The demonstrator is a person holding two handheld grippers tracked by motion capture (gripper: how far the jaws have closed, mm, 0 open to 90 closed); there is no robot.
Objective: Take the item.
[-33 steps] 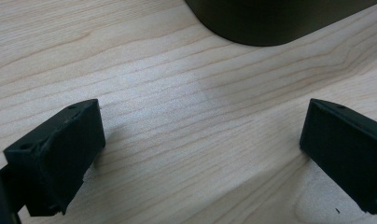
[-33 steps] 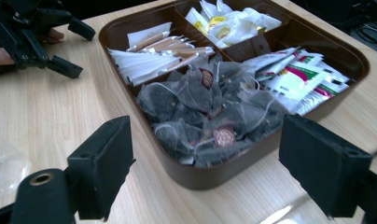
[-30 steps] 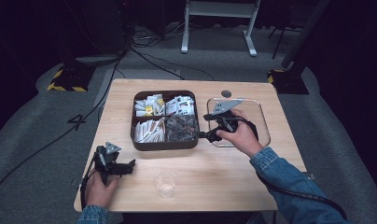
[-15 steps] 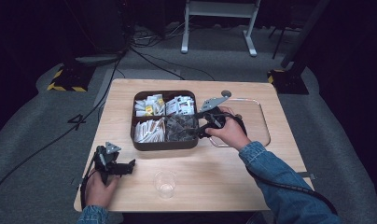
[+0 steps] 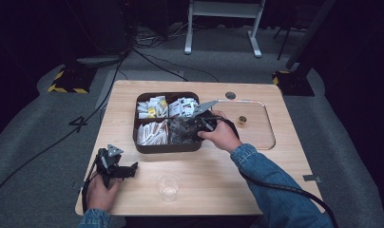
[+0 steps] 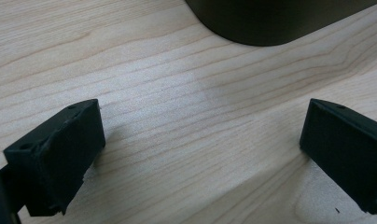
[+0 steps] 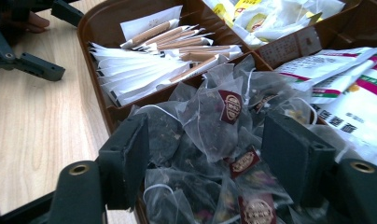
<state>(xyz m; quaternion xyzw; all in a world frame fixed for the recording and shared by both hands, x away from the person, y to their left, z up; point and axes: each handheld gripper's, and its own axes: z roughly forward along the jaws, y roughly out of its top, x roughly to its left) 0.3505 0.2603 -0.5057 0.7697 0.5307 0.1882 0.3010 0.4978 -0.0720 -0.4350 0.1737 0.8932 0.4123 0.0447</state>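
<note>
Tongs of the right hand (image 5: 192,127) are seen in the high view over the near right compartment of the brown tray (image 5: 142,147), where the tea bags (image 5: 178,132) lie; the left tongs (image 5: 128,169) are rested on the counter (image 5: 218,180) well apart, beside a clear cup (image 5: 168,186). From the left gripper view, the left tongs (image 6: 196,154) are shown wide open and empty over bare wood. From the right gripper view, the right tongs (image 7: 210,158) have just been closing (pads not yet pressed) astride a pyramid tea bag (image 7: 212,123) lying straight ahead, its tag pointed away.
</note>
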